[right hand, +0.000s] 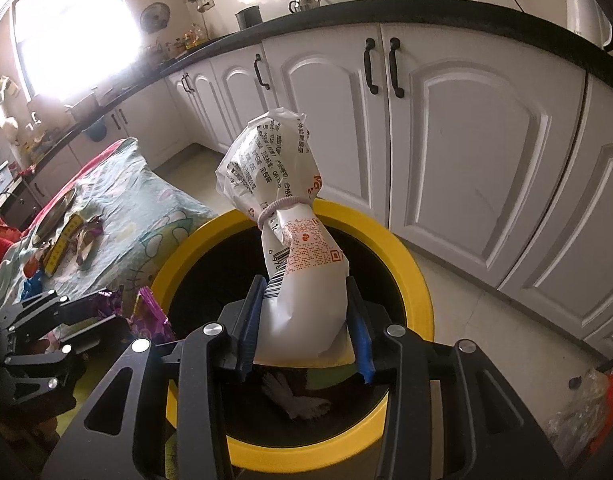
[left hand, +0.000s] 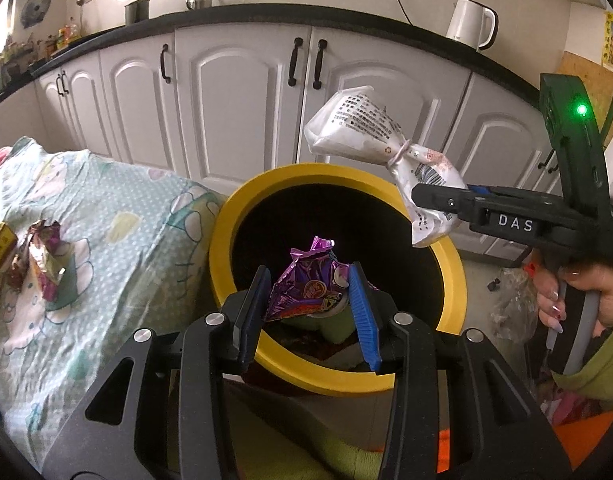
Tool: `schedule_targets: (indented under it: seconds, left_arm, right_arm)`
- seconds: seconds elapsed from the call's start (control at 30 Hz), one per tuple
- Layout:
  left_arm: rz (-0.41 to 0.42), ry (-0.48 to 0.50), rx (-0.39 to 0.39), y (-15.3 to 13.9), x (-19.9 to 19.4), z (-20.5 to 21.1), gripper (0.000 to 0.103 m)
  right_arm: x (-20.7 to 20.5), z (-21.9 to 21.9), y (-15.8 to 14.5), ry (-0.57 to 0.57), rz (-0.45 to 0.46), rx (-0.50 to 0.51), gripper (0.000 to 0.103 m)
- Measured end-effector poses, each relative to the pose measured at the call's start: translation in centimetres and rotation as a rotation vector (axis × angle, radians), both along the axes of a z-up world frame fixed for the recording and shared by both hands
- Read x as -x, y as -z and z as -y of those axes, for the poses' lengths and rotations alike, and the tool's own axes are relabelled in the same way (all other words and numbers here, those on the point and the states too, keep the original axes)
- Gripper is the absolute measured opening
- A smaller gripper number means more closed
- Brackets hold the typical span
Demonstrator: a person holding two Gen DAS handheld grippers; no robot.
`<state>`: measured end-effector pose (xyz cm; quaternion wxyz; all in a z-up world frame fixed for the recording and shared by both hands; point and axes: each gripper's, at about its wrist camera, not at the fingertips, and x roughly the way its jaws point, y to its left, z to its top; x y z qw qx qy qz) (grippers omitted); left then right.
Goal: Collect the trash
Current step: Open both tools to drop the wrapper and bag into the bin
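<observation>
A yellow-rimmed black trash bin (left hand: 222,236) (right hand: 418,280) stands beside the table. My left gripper (left hand: 306,280) is shut on a purple foil wrapper (left hand: 306,284) and holds it over the bin's opening; the wrapper also shows in the right wrist view (right hand: 150,312). My right gripper (right hand: 306,292) is shut on a white plastic bag (right hand: 298,280) tied with a hair band, held above the bin; the bag (left hand: 358,128) and gripper (left hand: 430,200) also show in the left wrist view. More wrappers (left hand: 42,260) and a yellow box (left hand: 0,248) lie on the table.
The table carries a pale green patterned cloth (left hand: 118,208) left of the bin. White kitchen cabinets (left hand: 234,92) with dark handles stand behind. A crumpled clear plastic bag (right hand: 578,404) lies on the floor to the right. Trash lies inside the bin (right hand: 302,400).
</observation>
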<state>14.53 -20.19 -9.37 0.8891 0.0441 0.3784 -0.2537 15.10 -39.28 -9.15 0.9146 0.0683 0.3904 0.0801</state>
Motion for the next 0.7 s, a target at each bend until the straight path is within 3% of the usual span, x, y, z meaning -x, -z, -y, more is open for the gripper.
schedule_targets:
  seconds: [0.2,0.27,0.33,0.4,0.5,0.7]
  left_arm:
    - [-0.008,-0.009,0.012,0.1,-0.3,-0.1,0.035]
    - [-0.009,-0.014,0.011,0.2,-0.4,-0.2,0.041]
    - [-0.011,-0.022,0.011,0.2,-0.3,-0.3,0.054]
    - [-0.012,-0.030,0.013,0.2,-0.3,-0.5,0.055]
    - [-0.010,-0.046,0.019,0.1,-0.3,-0.9,0.068]
    - [-0.003,-0.041,0.046,-0.3,-0.1,-1.2,0.070]
  right_arm:
    - [-0.2,0.2,0.3,0.006,-0.012,-0.017,0.043]
    - [-0.3,0.3,0.3,0.011,-0.014,-0.023,0.046]
    - [-0.3,0.5,0.3,0.020,-0.013,-0.023,0.052]
    - [-0.3,0.8,0.2,0.031,-0.011,-0.030,0.054]
    - [-0.2,0.9,0.1,0.042,-0.007,-0.031,0.057]
    - [0.0,1.1,-0.3,0.053,0.009,-0.038,0.064]
